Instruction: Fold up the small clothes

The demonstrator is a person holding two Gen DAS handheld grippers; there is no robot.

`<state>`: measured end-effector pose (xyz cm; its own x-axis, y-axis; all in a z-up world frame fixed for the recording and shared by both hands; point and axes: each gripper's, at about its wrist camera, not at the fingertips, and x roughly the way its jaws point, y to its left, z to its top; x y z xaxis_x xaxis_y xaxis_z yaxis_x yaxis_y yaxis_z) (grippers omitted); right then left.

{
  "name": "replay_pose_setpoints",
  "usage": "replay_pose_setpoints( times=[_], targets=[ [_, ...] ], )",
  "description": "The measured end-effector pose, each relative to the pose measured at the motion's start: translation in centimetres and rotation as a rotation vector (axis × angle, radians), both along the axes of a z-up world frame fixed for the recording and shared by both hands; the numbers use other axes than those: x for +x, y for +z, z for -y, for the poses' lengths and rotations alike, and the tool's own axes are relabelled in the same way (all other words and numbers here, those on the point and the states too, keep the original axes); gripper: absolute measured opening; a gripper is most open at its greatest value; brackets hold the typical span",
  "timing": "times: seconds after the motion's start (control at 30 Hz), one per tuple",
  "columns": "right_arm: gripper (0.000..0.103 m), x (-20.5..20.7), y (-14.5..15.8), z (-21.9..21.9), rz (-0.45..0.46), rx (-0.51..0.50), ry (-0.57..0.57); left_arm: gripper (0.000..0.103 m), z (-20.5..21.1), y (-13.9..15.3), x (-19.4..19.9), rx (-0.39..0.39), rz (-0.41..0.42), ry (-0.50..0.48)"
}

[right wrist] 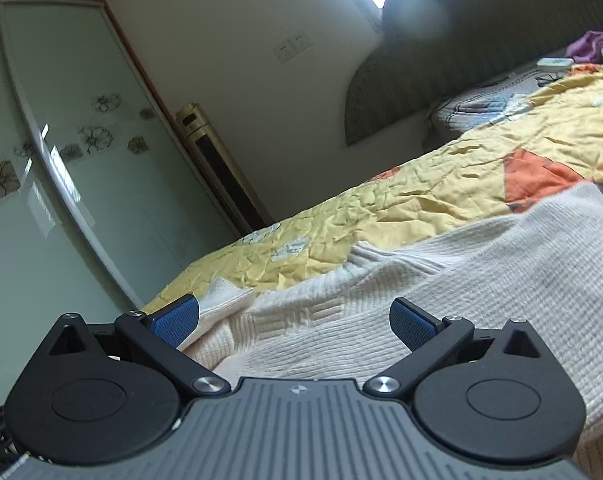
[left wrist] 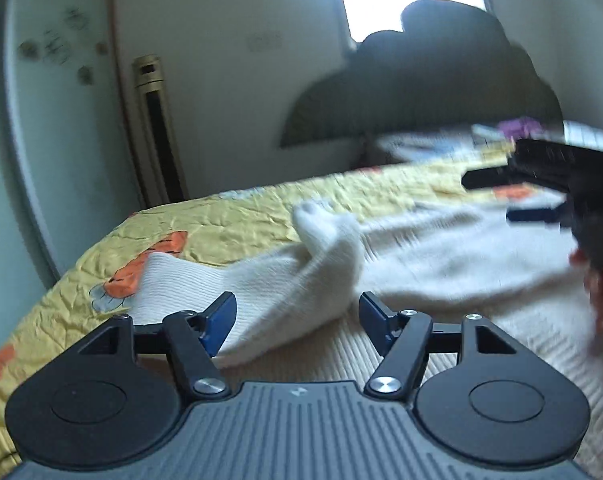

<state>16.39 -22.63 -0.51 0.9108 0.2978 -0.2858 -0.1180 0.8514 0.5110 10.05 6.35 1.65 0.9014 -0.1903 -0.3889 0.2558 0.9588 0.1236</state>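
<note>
Bedroom with yellow quilt [right wrist: 441, 200] under cream sweater [right wrist: 481, 272] (wardrobe [right wrist: 81, 160] beyond), left tongs [left wrist: 297, 316] and right tongs [right wrist: 295, 322] both parted, empty

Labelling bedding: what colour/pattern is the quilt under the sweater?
Yellow quilt, crinkled stitching, with orange and pale cartoon patches. Clearest in the right wrist view.

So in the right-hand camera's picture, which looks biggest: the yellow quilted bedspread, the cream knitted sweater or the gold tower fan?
1. Yellow quilted bedspread and cream knitted sweater: similar; the sweater lies nearer the camera, so unsure.
2. Gold tower fan: smallest, and farthest off.
</note>
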Motion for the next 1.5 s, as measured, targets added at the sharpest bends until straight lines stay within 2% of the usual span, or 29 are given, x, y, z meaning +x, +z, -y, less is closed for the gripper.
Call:
replay_pose_setpoints(
  times=[0.1,0.17,0.23,0.3,0.5,0.7,0.83,0.9,0.93,0.97,1.07,1.27,1.37,1.5],
  targets=[
    [0.102,1.2,1.5,-1.6,-0.008,0.058,0.131,0.07,-1.0,-0.6,0.8,-0.031,-0.015,0.043],
    [0.1,3.0,2.4,-3.0,-0.058,0.104,0.199,0.07,-1.3,-1.2,1.8,-0.041,-0.063,0.064],
    [0.094,5.2,2.8,-4.1,-0.124,0.169,0.204,0.07,-1.4,-1.5,2.4,-0.058,-0.095,0.063],
    [0.091,7.3,2.6,-5.1,-0.158,0.24,0.21,0.07,-1.4,-1.6,2.4,-0.059,-0.094,0.066],
    [0.08,11.8,0.8,-7.4,-0.282,0.282,0.208,0.074,-0.5,-2.0,2.2,-0.022,-0.08,0.063],
    [0.079,13.5,0.5,-9.0,-0.264,0.205,0.177,0.077,-0.2,-2.2,2.4,0.002,-0.089,0.063],
    [0.063,14.8,0.2,-9.3,-0.272,0.153,0.15,0.078,0.0,-2.3,2.5,0.017,-0.099,0.062],
    [0.044,15.3,0.0,-9.2,-0.281,0.159,0.141,0.078,0.0,-2.4,2.6,0.017,-0.102,0.064],
    [0.026,15.4,0.0,-9.0,-0.287,0.162,0.134,0.078,-0.1,-2.4,2.6,0.013,-0.105,0.065],
    [0.015,15.2,0.0,-8.9,-0.289,0.158,0.119,0.078,-0.2,-2.4,2.7,0.006,-0.109,0.067],
    [0.013,14.0,0.0,-8.0,-0.265,0.164,0.085,0.078,-0.5,-2.4,2.8,-0.012,-0.113,0.075],
    [0.012,8.8,0.0,-3.7,-0.184,0.263,0.003,0.079,-0.6,-2.3,2.7,-0.013,-0.107,0.078],
    [0.012,5.9,-0.6,-1.7,-0.179,0.32,-0.042,0.079,-0.5,-2.3,2.8,-0.009,-0.109,0.077],
    [0.012,3.3,-1.6,-0.2,-0.191,0.348,-0.087,0.079,-0.4,-2.4,2.8,-0.003,-0.112,0.076]
  ],
)
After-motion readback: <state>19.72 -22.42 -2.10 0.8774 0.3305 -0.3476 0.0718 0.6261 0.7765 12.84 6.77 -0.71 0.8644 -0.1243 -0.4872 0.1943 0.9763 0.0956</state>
